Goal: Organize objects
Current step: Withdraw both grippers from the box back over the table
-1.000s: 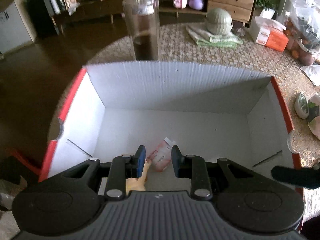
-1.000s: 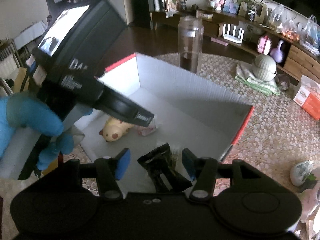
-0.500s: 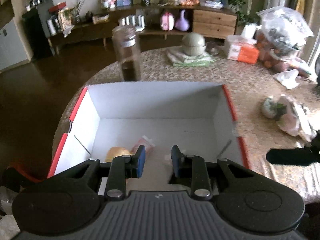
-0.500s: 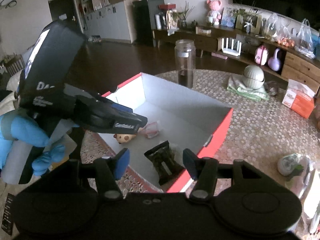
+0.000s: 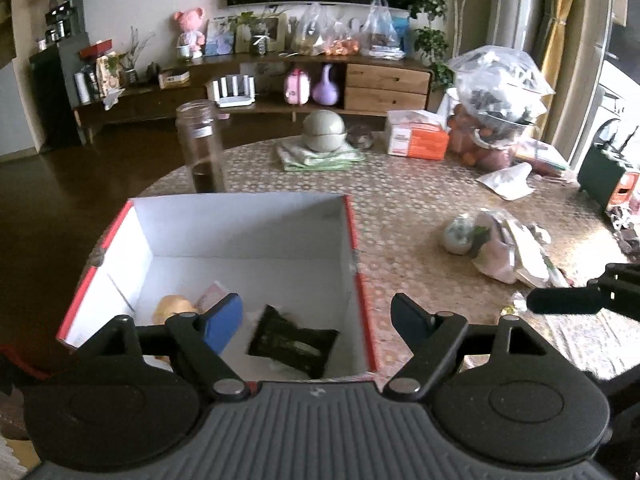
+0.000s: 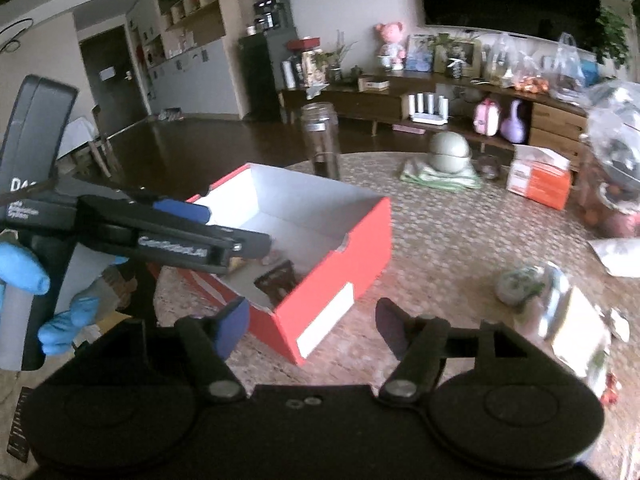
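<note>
A red box (image 5: pixel 362 312) with white inside walls is seen on a patterned table (image 5: pixel 420 216); a black packet (image 5: pixel 292 338), a yellow toy (image 5: pixel 174 308) and a pink pouch (image 5: pixel 212 292) lie inside. A tall jar (image 5: pixel 200 146) stands just behind its far wall. The left gripper (image 5: pixel 316 316) and right gripper (image 6: pixel 308 320) are empty, their jaws just opened wide. Bare tabletop is left to the box's right, before the crumpled wrappers (image 5: pixel 504 244).

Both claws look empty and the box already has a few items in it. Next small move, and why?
Probably swing the right claw toward the loose packets on the table right of the red box. Both claws have just been opening with nothing between the pads; the black packet already lies in the box.
</note>
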Available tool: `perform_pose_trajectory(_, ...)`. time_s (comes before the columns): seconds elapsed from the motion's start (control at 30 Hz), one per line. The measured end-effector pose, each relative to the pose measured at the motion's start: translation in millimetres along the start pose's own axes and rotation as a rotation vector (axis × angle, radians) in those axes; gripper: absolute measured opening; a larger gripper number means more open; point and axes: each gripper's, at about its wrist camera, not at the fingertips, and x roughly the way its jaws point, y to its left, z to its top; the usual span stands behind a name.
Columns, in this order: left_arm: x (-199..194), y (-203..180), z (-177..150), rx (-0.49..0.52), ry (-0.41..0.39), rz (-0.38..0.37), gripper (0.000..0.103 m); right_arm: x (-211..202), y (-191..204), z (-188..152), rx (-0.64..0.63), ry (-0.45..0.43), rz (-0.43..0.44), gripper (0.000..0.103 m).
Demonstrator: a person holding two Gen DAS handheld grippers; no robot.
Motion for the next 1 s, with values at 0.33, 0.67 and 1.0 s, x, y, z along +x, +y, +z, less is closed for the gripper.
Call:
perform_pose_trajectory(0.33,1,-55,-20,0.03,-0.002,-0.05,0.081,-32,-51,-40,0.076,-0.005,-0.082,0.082)
perform_pose_trajectory(0.67,22,-107,-35,0.065,0.022,-0.123,0.091,-59,-107,-74,0.161,0.013,-0.176,0.082)
perform_pose_trajectory(1.0,45,-156,-46,0.144,0.007,-0.183,0.103,-75,-158,-91,0.219,0.03,-0.28,0.082)
